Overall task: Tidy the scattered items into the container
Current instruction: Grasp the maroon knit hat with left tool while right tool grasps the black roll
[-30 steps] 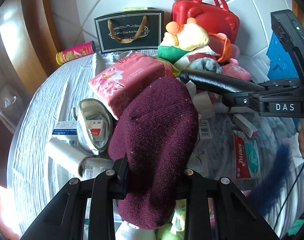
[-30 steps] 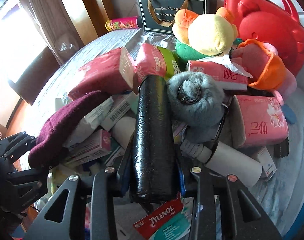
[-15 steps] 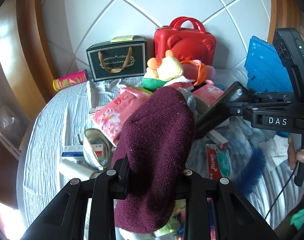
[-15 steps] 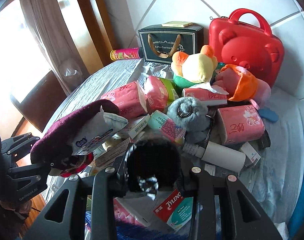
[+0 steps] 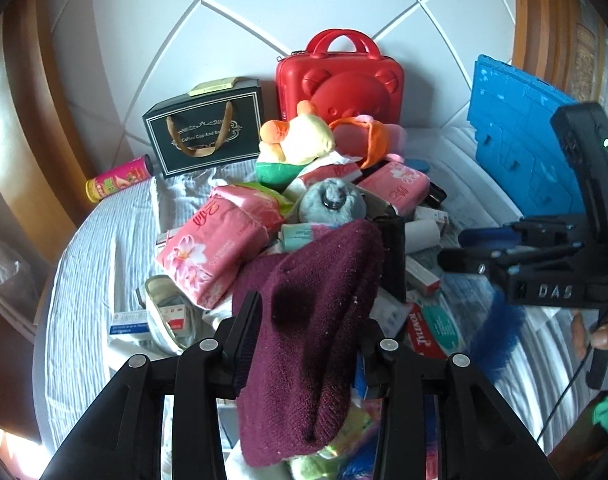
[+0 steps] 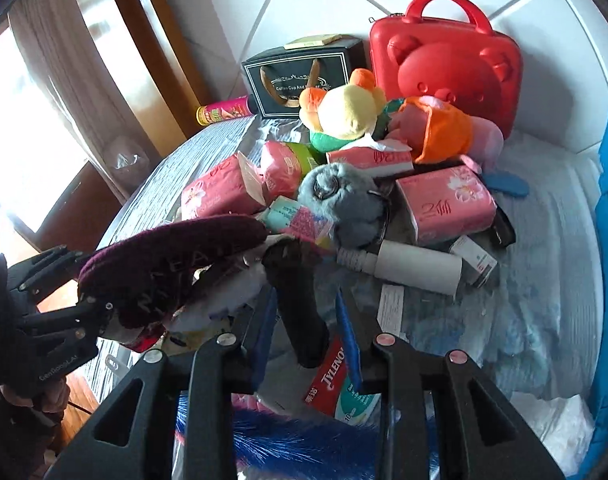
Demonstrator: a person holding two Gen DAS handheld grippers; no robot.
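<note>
Maroon beanie [image 5: 316,320] hangs clamped in left tool [image 5: 310,332]; right tool [image 6: 306,334], spread wide, straddles black roll [image 6: 300,304].

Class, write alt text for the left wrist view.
The left gripper holds a maroon knit hat above a cluttered pile of pink tissue packs, plush toys and boxes. A red bear-faced case stands behind.

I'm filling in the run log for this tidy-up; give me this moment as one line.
left tool: shut on maroon knit hat | right tool: open around black roll | blue container: at right
</note>
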